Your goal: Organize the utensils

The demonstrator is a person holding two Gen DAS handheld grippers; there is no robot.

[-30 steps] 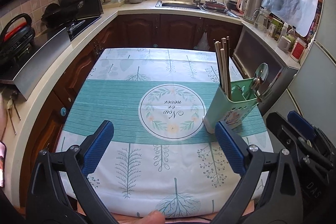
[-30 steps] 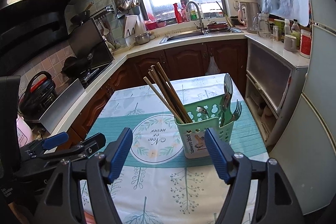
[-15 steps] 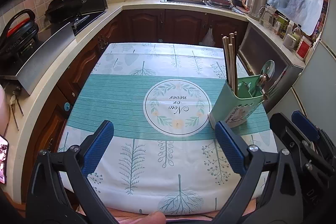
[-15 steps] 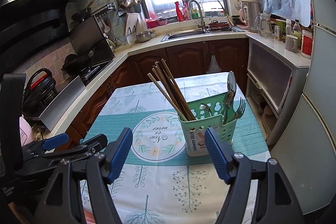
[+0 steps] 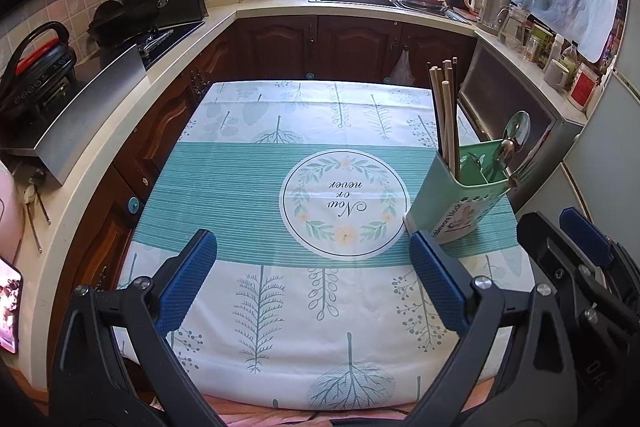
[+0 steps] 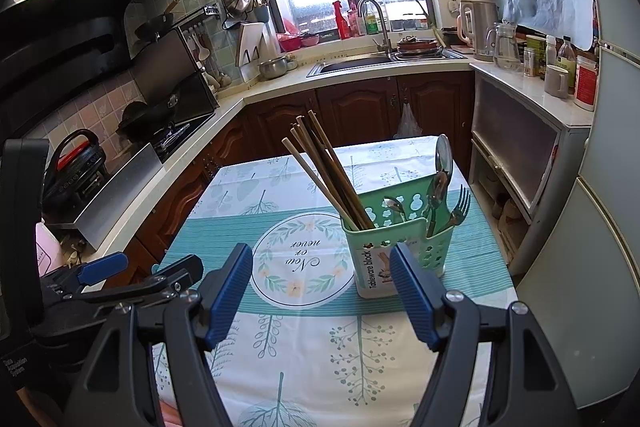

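Both the left gripper [image 5: 312, 279] and the right gripper [image 6: 322, 293] hover with jaws spread wide, holding nothing. The green utensil caddy [image 6: 396, 251] stands on the tabletop [image 5: 248, 187], just beyond the right gripper, holding chopsticks [image 6: 326, 175], spoons [image 6: 442, 163] and a fork [image 6: 460, 207].

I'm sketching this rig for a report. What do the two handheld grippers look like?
Both match. The left gripper and right gripper have black angular plastic arms with silver screws at the pivots, each ending in blue ribbed pads. In the right wrist view the left gripper's black body carries small white lettering. No cables or sleeves show.
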